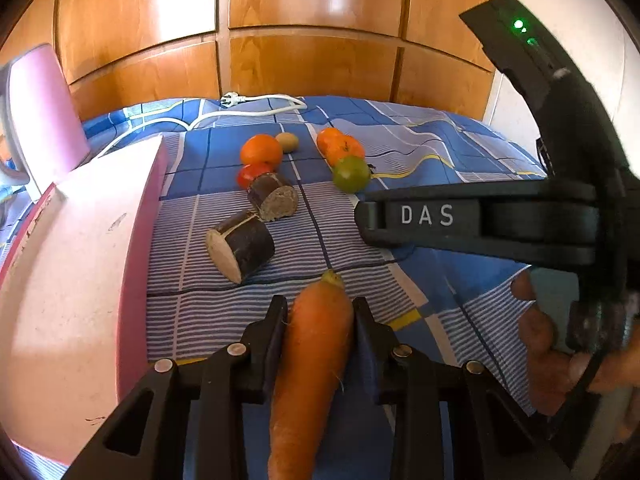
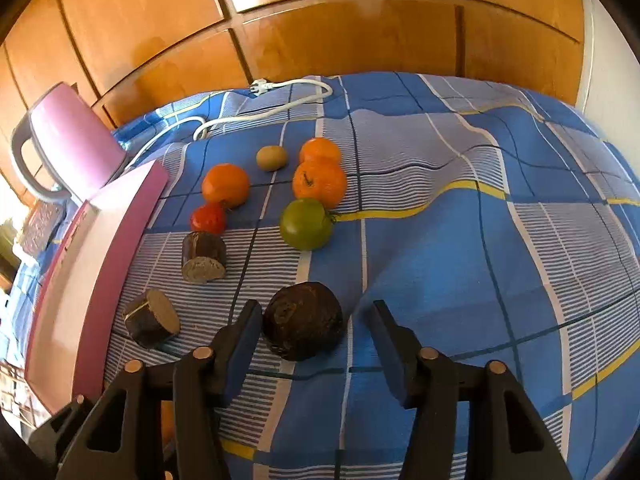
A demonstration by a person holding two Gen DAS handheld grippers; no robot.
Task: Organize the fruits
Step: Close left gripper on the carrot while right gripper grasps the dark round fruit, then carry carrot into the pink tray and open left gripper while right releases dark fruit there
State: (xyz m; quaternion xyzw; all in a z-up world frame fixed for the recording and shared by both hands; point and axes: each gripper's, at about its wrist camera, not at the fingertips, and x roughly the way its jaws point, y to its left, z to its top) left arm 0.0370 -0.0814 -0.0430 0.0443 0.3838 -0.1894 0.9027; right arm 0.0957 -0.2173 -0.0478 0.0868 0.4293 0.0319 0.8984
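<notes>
Your left gripper (image 1: 320, 316) is clamped on the carrot (image 1: 312, 360), held just beside the pink box (image 1: 76, 280). Your right gripper (image 2: 316, 324) stands spread around the dark round vegetable (image 2: 303, 321) on the bed (image 2: 460, 264), pads not pressing it. Oranges (image 2: 225, 185) and tomatoes (image 2: 306, 223) lie beyond.

glossy wood wardrobe doors (image 2: 320, 32) fill the back, w/ bright glare on the panels. white wall (image 1: 520, 60) at the right edge. blue checked bedsheet (image 2: 460, 240) covers the bed, rumpled, sunlit. white power cord (image 2: 280, 104) lies near the wardrobe.
</notes>
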